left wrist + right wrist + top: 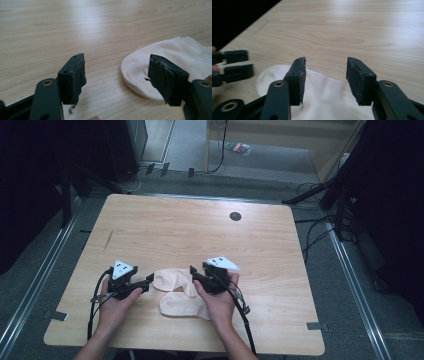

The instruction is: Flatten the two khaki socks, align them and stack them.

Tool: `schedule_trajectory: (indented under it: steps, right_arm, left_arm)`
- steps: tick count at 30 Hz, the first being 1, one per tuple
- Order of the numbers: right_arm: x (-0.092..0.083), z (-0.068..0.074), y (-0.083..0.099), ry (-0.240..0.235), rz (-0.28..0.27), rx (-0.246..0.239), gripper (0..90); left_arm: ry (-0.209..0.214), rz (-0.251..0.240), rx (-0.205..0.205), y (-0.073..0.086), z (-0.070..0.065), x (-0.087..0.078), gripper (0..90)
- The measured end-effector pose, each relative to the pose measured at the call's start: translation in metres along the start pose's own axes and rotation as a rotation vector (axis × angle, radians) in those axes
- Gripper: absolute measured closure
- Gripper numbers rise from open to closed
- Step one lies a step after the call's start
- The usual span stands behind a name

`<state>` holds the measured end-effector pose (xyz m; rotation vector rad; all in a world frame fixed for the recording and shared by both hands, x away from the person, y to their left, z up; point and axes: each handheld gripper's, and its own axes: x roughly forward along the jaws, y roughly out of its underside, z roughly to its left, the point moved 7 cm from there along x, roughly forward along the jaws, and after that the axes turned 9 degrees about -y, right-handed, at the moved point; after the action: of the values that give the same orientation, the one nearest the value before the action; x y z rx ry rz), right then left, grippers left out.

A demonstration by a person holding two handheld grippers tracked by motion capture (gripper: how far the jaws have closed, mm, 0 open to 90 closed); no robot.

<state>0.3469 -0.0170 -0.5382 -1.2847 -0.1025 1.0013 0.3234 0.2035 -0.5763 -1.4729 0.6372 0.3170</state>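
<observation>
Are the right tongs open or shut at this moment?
Open. In the right gripper view the right tongs show a clear gap between their jaws, above the pale sock, and the pads press on nothing.

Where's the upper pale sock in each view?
High view: upper pale sock, low centre, just left of middle.
Left gripper view: sock right of centre, partly behind the right-hand jaw.
Right gripper view: sock bottom centre, beneath the jaws.
Shared landmark: wooden table.
</observation>
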Motion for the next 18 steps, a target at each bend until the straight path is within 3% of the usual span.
schedule_trajectory:
  steps: [4,5,10,12,18]
  right_arm:
    - [-0.011,-0.025,0.011,0.040,0.058,0.046,54.9]
    - [-0.010,-0.028,0.018,0.050,0.095,0.049,54.9]
    - [0.001,-0.031,0.037,0.051,0.173,0.034,57.3]
    - [0.004,-0.029,0.042,0.048,0.188,0.035,57.5]
    - [0.007,-0.025,0.049,0.055,0.213,0.002,63.1]
  left_arm:
    - [0.007,0.023,0.003,0.002,-0.002,0.004,39.2]
    - [0.008,0.026,0.004,0.003,-0.003,0.005,41.7]
    - [0.009,0.063,0.025,0.008,-0.008,0.010,50.6]
    - [0.031,0.089,0.033,0.011,-0.012,0.012,52.6]
    - [-0.005,0.104,0.042,0.012,-0.012,0.017,63.2]
